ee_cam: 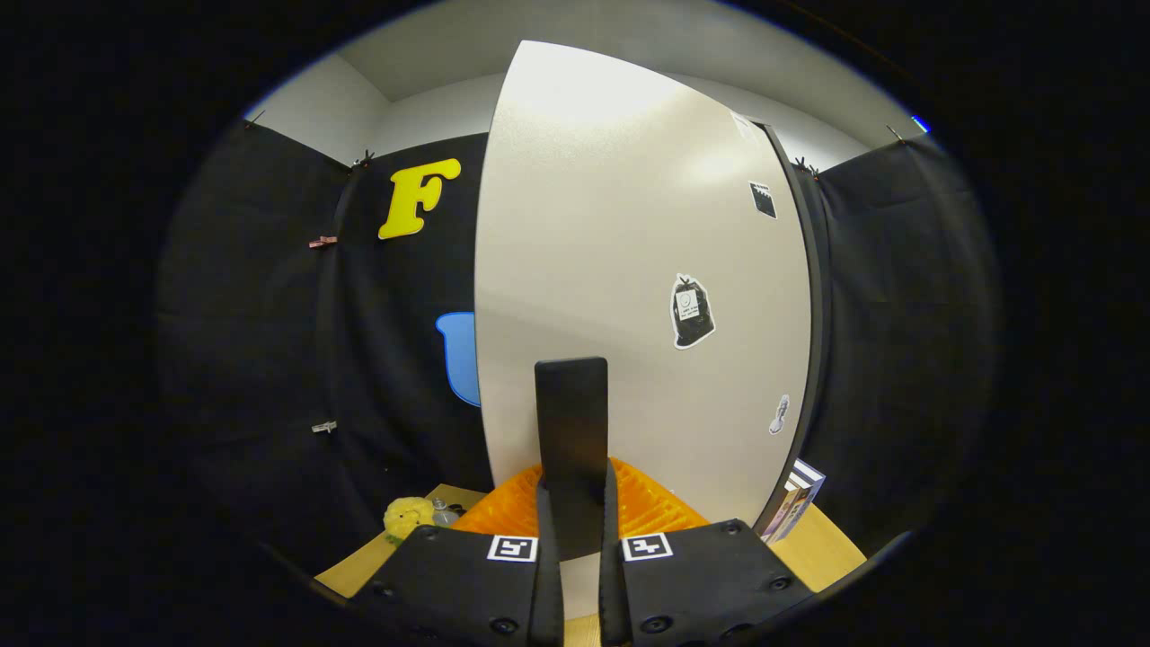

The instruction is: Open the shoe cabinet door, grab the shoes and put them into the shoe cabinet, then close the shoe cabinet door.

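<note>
The shoe cabinet's white door [629, 225] stands right in front of me, with a few stickers on its face. A black upright handle [570, 404] sticks out from the door's lower part. My gripper [572, 481] is shut on this handle, one finger pressing on each side of it. The fingertips [651, 503] reach almost to the door's face. The door's left edge stands against the black booth wall, and a dark strip [813, 296] runs along its right edge. The cabinet's inside is hidden behind the door.
A wooden tabletop [827, 548] lies below the cabinet. A small yellow soft toy [409, 514] sits on it to the left of my fingers. Some upright books [798, 496] stand by the door's lower right corner. Black cloth walls close in both sides.
</note>
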`<state>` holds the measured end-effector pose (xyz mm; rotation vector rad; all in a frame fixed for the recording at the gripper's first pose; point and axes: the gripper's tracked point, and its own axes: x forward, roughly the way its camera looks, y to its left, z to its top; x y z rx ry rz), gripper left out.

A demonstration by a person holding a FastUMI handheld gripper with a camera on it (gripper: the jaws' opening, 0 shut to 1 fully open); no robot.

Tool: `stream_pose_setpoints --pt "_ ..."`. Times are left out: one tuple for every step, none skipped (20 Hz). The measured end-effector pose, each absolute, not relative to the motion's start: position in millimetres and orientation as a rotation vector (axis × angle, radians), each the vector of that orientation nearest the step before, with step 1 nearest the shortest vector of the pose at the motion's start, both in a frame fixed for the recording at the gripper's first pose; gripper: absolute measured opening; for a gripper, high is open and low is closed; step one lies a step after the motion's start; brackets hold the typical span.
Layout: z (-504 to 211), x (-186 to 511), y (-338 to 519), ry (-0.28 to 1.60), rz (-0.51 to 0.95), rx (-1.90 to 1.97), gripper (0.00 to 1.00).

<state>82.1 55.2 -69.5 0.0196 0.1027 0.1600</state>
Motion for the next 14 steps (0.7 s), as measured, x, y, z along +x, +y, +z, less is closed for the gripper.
stream_pose_setpoints --pt "-68.1 76.0 49.6 0.100 0.163 0.022 0.19" --pt "-67.8 68.5 43.5 0.101 0.166 0.022 0.19" --pt "-66.8 61.0 36.4 0.099 0.165 0.021 0.19" --pt "-65.9 54.0 26.8 0.097 0.166 0.015 0.19" --pt "-64.5 46.3 18.6 0.092 0.168 0.014 0.19" --pt "-64.8 39.7 10.6 0.096 0.171 0.016 0.19" --pt "-62.7 34.3 2.1 0.096 0.174 0.020 0.19" --pt "-61.5 28.1 -7.4 0.096 0.174 0.022 0.19" --pt "-61.1 22.1 -16.1 0.097 0.174 0.025 0.19" --pt "-60.4 17.5 -24.4 0.096 0.177 0.024 0.19" --pt "-59.1 12.8 -33.9 0.095 0.178 0.019 0.19" --pt "-58.9 7.8 -41.5 0.097 0.183 0.010 0.19" --pt "-58.7 2.4 -48.9 0.101 0.190 0.007 0.19" --pt "-58.1 -0.4 -55.9 0.103 0.194 0.009 0.19"
